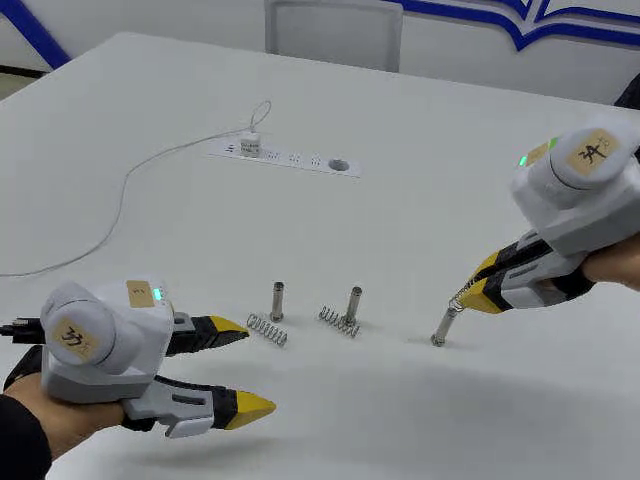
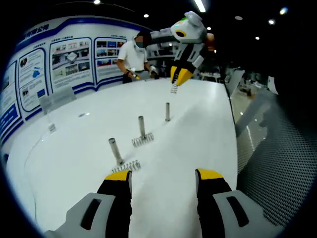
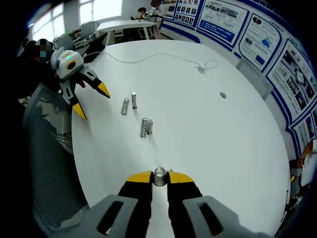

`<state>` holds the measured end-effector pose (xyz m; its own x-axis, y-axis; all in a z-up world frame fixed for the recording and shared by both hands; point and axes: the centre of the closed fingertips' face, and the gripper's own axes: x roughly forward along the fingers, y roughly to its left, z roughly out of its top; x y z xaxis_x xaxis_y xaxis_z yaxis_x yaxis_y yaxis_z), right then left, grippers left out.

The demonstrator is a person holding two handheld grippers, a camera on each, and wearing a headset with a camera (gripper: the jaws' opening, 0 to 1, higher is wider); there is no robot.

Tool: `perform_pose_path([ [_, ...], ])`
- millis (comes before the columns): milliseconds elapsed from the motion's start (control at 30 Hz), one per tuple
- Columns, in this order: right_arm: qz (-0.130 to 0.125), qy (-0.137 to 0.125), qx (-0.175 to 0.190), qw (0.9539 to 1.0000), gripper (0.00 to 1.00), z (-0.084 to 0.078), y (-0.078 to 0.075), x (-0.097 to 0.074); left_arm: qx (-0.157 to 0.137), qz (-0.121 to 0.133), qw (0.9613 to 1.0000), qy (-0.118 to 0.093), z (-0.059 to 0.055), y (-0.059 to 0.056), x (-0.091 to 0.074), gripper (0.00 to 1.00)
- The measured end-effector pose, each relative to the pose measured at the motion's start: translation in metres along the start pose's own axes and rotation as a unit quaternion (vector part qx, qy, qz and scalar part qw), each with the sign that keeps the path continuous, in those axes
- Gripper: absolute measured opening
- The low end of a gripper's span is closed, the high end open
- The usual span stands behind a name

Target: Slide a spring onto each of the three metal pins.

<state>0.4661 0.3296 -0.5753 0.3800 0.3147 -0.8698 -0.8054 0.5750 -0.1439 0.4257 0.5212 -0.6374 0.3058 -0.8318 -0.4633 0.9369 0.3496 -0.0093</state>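
Left tool [image 1: 258,365] gapes wide and empty; right tool [image 1: 463,300] pinches a spring [image 3: 159,177] just above a pin [image 1: 443,327]

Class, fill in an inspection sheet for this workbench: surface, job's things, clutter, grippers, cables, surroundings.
Surface: white table.
Job's things: left pin, middle pin and right pin upright; first spring by left pin, second spring by middle pin, both lying.
Clutter: nothing seen.
Grippers: left gripper open; right gripper shut on third spring, near right pin's top.
Cables: white cable runs to power strip.
Surroundings: chair, wall posters, a person.
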Motion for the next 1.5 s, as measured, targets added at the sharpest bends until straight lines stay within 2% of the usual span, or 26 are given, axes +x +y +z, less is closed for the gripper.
perform_pose_path([
  [367,0.014,0.052,0.001,0.9986,0.12,-0.010,-0.015,0.026,-0.009,0.003,0.9999,-0.011,0.003,0.001,0.000,0.54],
  [567,0.021,0.067,0.001,0.9975,0.12,-0.014,-0.014,0.033,-0.015,0.002,0.9998,-0.012,0.002,0.001,0.000,0.54],
  [833,0.029,0.078,0.010,0.9965,0.12,-0.021,-0.013,0.041,-0.016,0.001,0.9998,-0.011,0.003,-0.001,0.000,0.54],
  [1500,0.037,0.104,0.018,0.9938,0.12,-0.044,-0.008,0.078,-0.016,0.002,0.9999,-0.003,0.001,-0.001,0.001,0.54],
])
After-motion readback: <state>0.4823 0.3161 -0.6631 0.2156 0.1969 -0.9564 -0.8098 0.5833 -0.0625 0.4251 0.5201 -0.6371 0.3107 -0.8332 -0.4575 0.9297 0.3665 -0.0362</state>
